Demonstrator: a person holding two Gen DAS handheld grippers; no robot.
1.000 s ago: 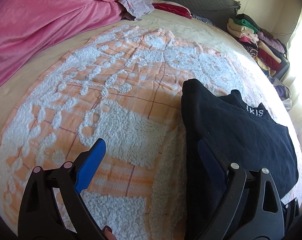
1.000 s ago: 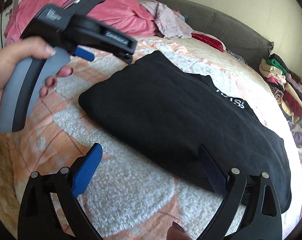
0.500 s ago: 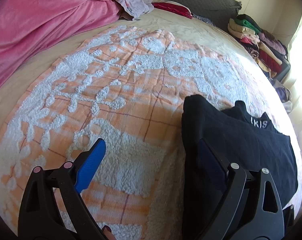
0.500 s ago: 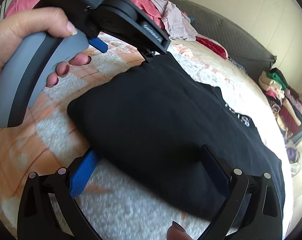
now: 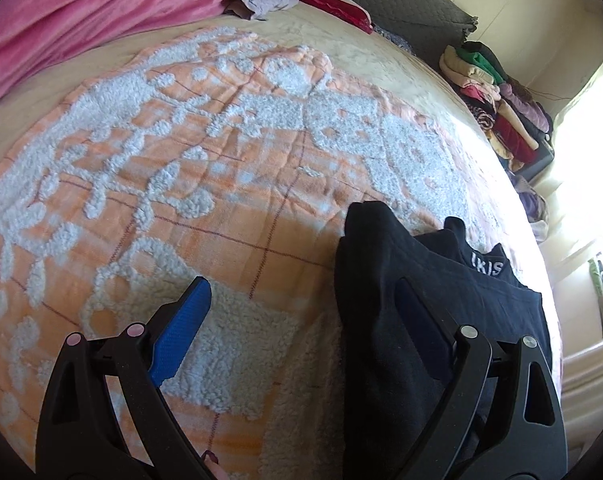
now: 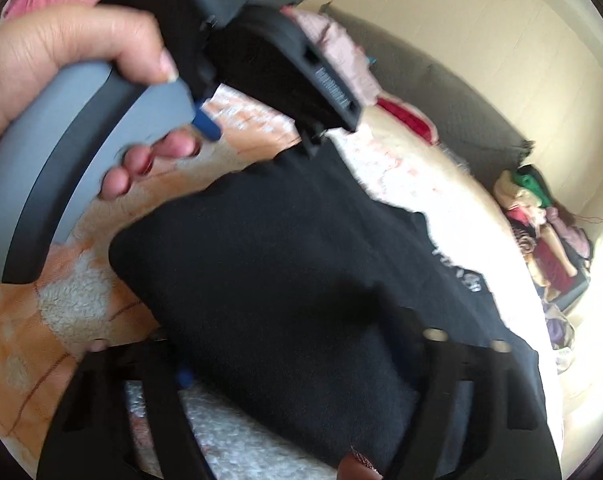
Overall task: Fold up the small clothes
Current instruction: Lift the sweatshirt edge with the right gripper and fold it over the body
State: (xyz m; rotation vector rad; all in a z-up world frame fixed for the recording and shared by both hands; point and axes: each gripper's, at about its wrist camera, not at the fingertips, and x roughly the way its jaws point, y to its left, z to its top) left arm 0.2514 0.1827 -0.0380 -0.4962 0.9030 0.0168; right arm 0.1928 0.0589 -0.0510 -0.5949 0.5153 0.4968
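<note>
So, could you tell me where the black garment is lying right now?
The black garment lies on the orange-and-white blanket, lower right in the left wrist view, under that gripper's right finger.

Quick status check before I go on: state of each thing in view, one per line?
black garment: partly folded, flat on the bed.
left gripper: open, straddling the garment's edge.
right gripper: jaws closing, garment between them.
stack of clothes: folded, piled beyond the bed.
pink blanket: rumpled.
patterned bedspread: spread flat.
</note>
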